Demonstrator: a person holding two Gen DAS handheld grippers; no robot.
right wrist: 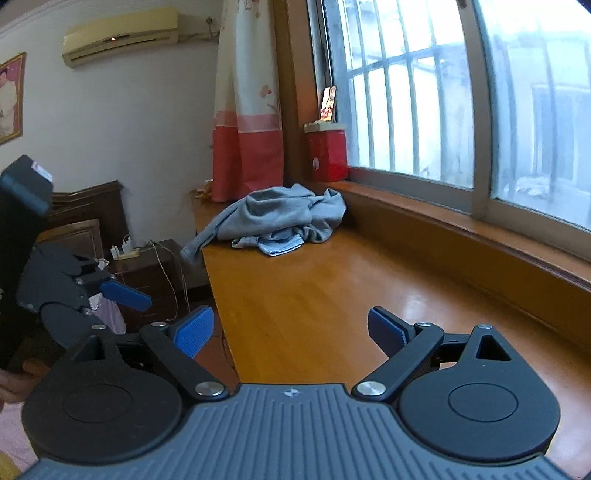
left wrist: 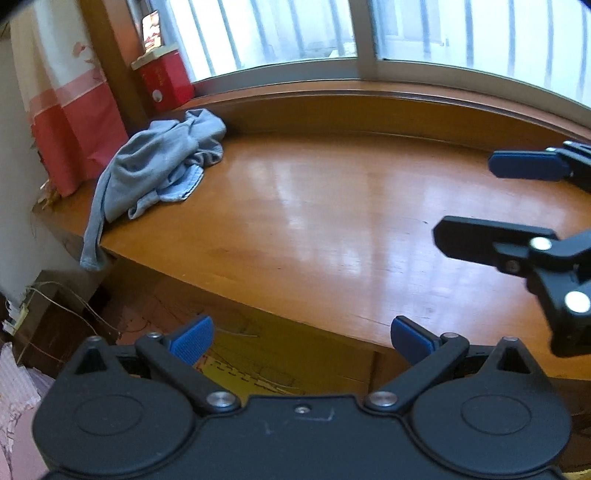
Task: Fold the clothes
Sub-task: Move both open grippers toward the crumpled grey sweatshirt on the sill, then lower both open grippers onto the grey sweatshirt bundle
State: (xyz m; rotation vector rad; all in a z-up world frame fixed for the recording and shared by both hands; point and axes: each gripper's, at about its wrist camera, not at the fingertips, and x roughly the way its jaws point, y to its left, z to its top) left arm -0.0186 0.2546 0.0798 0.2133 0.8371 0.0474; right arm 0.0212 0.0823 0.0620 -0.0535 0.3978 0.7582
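Note:
A crumpled heap of grey and light-blue denim clothes [left wrist: 162, 162] lies at the far left corner of the wooden window ledge [left wrist: 314, 229], one sleeve hanging over the front edge. The same clothes [right wrist: 280, 218] show far ahead in the right wrist view. My left gripper [left wrist: 301, 336] is open and empty, held at the ledge's near edge, well short of the clothes. My right gripper [right wrist: 291, 332] is open and empty above the ledge [right wrist: 332, 295]. The right gripper [left wrist: 491, 203] also reaches in from the right in the left wrist view, fingers spread.
A red box [left wrist: 168, 83] stands in the corner by the window [left wrist: 332, 33], behind the clothes. A red and white curtain [left wrist: 70, 110] hangs at the left. Below the ledge are a dark cabinet [right wrist: 155, 273] with cables and a yellow mat [left wrist: 258, 365].

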